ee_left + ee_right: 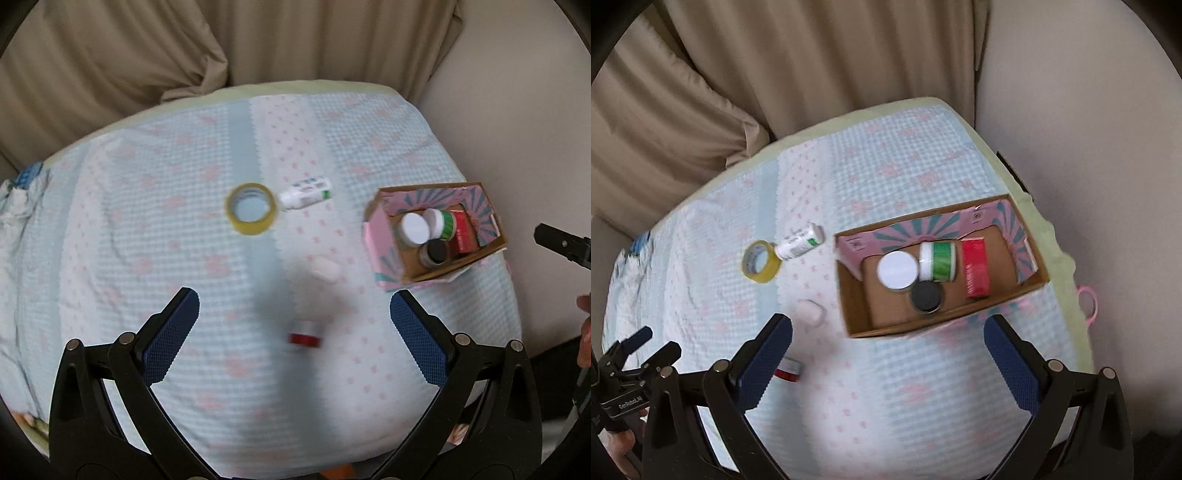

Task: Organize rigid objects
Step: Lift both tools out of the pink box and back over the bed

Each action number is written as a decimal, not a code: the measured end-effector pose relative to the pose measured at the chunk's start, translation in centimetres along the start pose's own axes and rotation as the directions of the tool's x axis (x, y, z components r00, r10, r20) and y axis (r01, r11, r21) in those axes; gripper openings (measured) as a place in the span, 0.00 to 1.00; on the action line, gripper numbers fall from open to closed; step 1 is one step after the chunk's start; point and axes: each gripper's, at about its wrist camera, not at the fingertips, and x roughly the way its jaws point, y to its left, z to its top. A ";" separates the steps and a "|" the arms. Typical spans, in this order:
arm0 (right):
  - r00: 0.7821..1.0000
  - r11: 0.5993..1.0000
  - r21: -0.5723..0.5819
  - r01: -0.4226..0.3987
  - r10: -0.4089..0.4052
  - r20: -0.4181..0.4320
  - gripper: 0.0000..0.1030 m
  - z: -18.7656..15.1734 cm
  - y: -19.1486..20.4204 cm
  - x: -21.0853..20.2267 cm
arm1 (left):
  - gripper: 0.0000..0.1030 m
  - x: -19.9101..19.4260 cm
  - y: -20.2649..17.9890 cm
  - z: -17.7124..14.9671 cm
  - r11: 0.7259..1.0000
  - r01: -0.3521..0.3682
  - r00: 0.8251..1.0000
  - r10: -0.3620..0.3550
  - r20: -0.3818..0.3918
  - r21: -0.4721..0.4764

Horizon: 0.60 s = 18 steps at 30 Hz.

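Note:
A cardboard box [491,248] [857,310] with pink lining sits on the bed's right side. It holds a white-lidded jar [897,270], a green-banded jar [940,261], a black-lidded jar [926,296] and a red box [975,266]. On the quilt lie a yellow tape roll [252,208] [760,262], a white tube [306,192] [800,242], a small white case [325,268] [811,312] and a red-and-white item [305,334] [788,370]. My left gripper [294,334] is open above the red-and-white item. My right gripper [888,365] is open and empty in front of the box.
The blue-and-pink quilt [184,258] covers the bed. Beige curtains [147,55] hang behind it and a plain wall [1089,110] stands to the right. The other gripper shows at the right edge of the left view [563,243] and at the left edge of the right view [624,373].

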 end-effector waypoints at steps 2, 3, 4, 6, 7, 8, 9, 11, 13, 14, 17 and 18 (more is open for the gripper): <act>1.000 0.999 0.044 -0.010 0.010 -0.003 1.00 -1.2 1.6 -0.4 | 1.00 -0.8 2.1 -0.2 1.000 0.015 1.000 -0.015 0.019 0.022; 1.000 0.998 0.057 -0.007 0.007 -0.006 1.00 -1.7 2.5 -0.4 | 1.00 -1.0 3.1 -0.2 0.999 0.024 0.999 -0.025 0.028 0.033; 1.000 0.998 0.064 0.000 0.001 -0.011 1.00 -2.1 3.4 -0.4 | 1.00 -1.1 3.9 -0.1 0.999 0.031 0.999 -0.032 0.031 0.041; 1.000 0.996 0.086 0.010 -0.009 -0.015 1.00 -3.2 5.2 -0.5 | 1.00 -1.2 5.6 0.0 0.997 0.053 0.998 -0.055 0.029 0.059; 1.000 0.995 0.099 0.013 -0.012 -0.016 1.00 -3.7 6.0 -0.5 | 1.00 -1.2 6.3 0.2 0.996 0.063 0.998 -0.064 0.025 0.065; 1.000 0.993 0.114 0.016 -0.014 -0.016 1.00 -4.2 6.9 -0.6 | 1.00 -1.1 7.3 0.3 0.995 0.071 0.997 -0.072 0.023 0.069; 1.000 0.992 0.127 0.019 -0.017 -0.018 1.00 -4.8 7.8 -0.6 | 1.00 -1.0 7.9 0.4 0.995 0.075 0.997 -0.077 0.021 0.071; 0.999 0.989 0.142 0.029 -0.026 -0.023 1.00 -5.7 9.5 -0.6 | 1.00 -0.3 9.2 0.8 0.993 0.079 0.997 -0.079 -0.001 0.084; 0.999 0.988 0.148 0.042 -0.039 -0.025 1.00 -6.7 11.3 -0.5 | 1.00 0.9 10.2 1.2 0.991 0.084 0.996 -0.081 -0.037 0.102; 0.999 0.988 0.149 0.047 -0.043 -0.027 1.00 -7.0 11.9 -0.4 | 1.00 1.5 10.6 1.3 0.990 0.087 0.996 -0.083 -0.042 0.108; 0.998 0.987 0.152 0.055 -0.049 -0.047 1.00 -8.1 14.1 0.8 | 1.00 3.2 11.8 1.7 0.989 0.086 0.996 -0.081 -0.048 0.120; 0.997 0.987 0.151 0.056 -0.048 -0.057 1.00 -8.3 14.6 1.3 | 1.00 3.9 12.2 1.9 0.989 0.082 0.996 -0.077 -0.049 0.119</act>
